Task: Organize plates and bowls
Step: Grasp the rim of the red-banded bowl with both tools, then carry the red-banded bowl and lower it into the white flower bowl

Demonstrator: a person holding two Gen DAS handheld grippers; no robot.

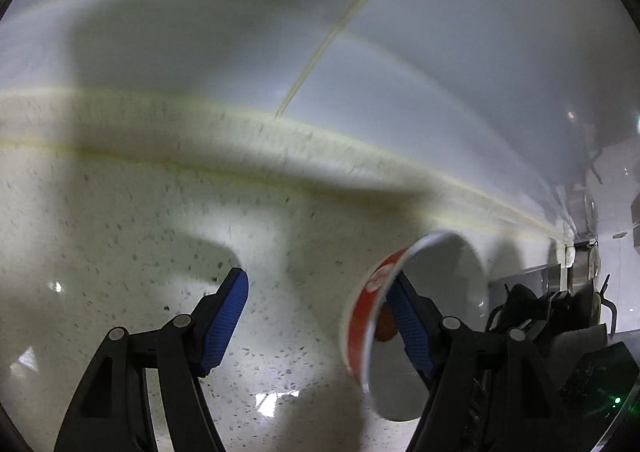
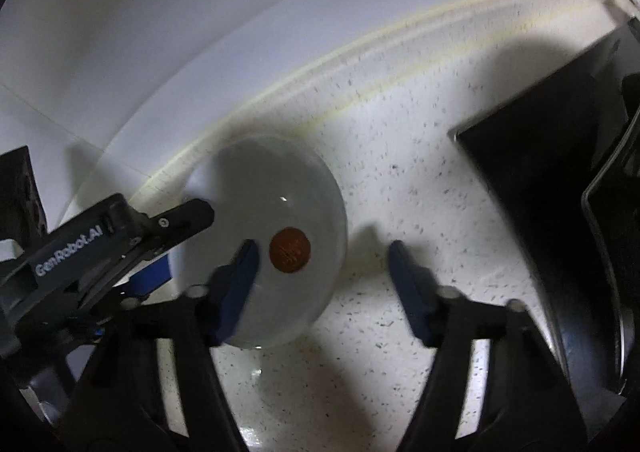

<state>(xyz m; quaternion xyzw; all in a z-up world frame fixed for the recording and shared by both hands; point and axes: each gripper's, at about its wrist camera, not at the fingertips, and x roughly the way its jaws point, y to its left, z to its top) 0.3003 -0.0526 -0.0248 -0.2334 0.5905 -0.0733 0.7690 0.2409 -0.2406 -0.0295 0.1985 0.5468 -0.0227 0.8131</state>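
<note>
With the left gripper (image 1: 316, 276) standing wide, one finger inside the bowl (image 1: 360, 320) and its red side not yet pinched, close gently on the rim, keeping the half-open, empty right gripper (image 2: 322, 246) clear, since the bowl rests on the speckled counter (image 1: 140, 211) near the white wall (image 1: 440, 51).

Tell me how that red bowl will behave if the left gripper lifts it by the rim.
The bowl looks glazed, with a highlight inside, so its wall may slip between pads. Pinched at one side of the rim, it would likely tilt. It seems rigid, probably breakable. The left gripper stands open, one finger inside.
</note>
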